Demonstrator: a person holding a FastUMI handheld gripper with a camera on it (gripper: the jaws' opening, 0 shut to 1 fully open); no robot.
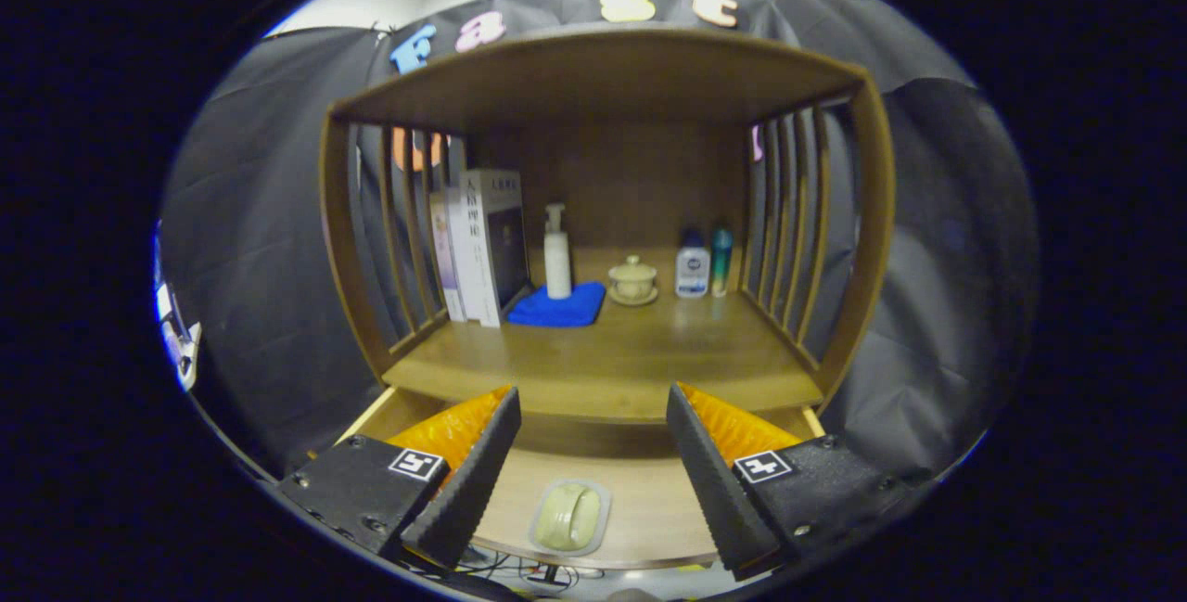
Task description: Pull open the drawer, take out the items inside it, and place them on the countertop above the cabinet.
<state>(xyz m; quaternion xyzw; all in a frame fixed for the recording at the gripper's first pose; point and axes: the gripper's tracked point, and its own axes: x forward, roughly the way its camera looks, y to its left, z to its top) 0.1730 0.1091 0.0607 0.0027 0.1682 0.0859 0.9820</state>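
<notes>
The wooden drawer is pulled out below the cabinet's countertop. On its floor lies a pale green oval item in a clear wrapper, low between my two fingers. My gripper hovers above the drawer with its jaws wide apart and nothing held. The fingertips reach up to the countertop's front edge.
On the countertop stand books at the left, a white pump bottle on a blue cloth, a lidded cup on a saucer, and two small bottles. Slatted side walls and a top board enclose the shelf.
</notes>
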